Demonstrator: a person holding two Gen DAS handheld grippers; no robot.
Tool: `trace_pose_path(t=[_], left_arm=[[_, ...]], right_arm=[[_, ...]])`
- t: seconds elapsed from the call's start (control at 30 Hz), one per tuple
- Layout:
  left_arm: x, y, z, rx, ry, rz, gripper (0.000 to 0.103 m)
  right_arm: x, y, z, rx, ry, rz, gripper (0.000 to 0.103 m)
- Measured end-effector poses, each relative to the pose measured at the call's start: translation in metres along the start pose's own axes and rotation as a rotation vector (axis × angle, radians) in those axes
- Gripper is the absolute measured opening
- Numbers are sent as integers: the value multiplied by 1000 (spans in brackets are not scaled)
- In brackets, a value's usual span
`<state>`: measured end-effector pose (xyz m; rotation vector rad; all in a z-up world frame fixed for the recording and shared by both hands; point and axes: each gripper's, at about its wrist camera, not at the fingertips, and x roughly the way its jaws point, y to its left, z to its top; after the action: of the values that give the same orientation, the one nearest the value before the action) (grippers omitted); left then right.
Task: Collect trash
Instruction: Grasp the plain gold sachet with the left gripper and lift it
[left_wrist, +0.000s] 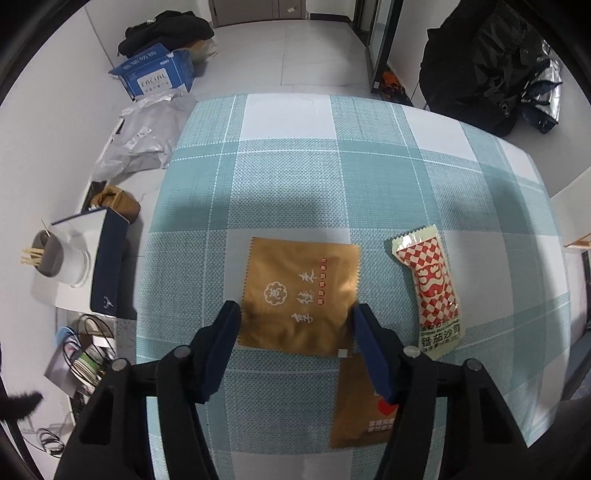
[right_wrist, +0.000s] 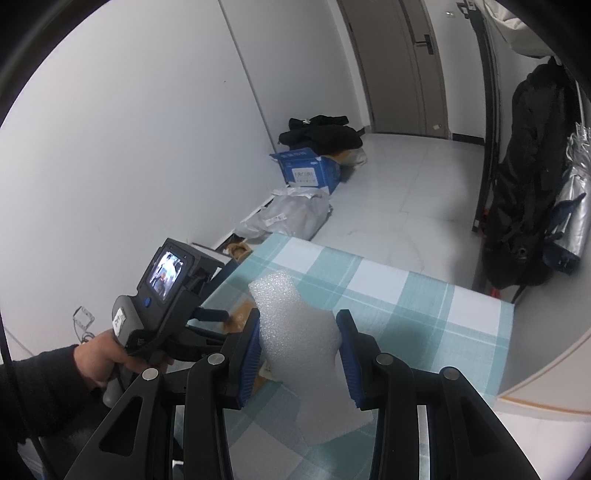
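Left wrist view shows the left gripper (left_wrist: 295, 314) half open, straddling a gold packet (left_wrist: 299, 291) on the table (left_wrist: 369, 177), while the right gripper (right_wrist: 299, 328) clamps white foam (right_wrist: 295, 325)

The left gripper (left_wrist: 295, 310) points steeply down with its jaws half open; the right gripper (right_wrist: 299, 332) is clamped at 12 o'clock.

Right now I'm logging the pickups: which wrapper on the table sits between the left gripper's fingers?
The square gold wrapper, framed by the left gripper; the red-and-white checked sachet lies apart, to its right.
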<state>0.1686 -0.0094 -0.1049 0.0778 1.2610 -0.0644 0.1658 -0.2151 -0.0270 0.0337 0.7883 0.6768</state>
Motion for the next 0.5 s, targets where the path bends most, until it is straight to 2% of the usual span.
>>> trace_pose_path(t=[0.07,0.1,0.13,0.5], left_arm=[[0,1,0,-5,-2,-2,56],[-1,1,0,-3,-8,1,47],[-1,2,1,-6,-10,0,45],[-3,3,0,-22,-22,-3,40]], right_arm=[[2,1,0,-3,4,-1,38],[3,2,0,-4,7,0,38],[3,2,0,-4,8,0,38],[7,1,-2,6,17,-10,38]])
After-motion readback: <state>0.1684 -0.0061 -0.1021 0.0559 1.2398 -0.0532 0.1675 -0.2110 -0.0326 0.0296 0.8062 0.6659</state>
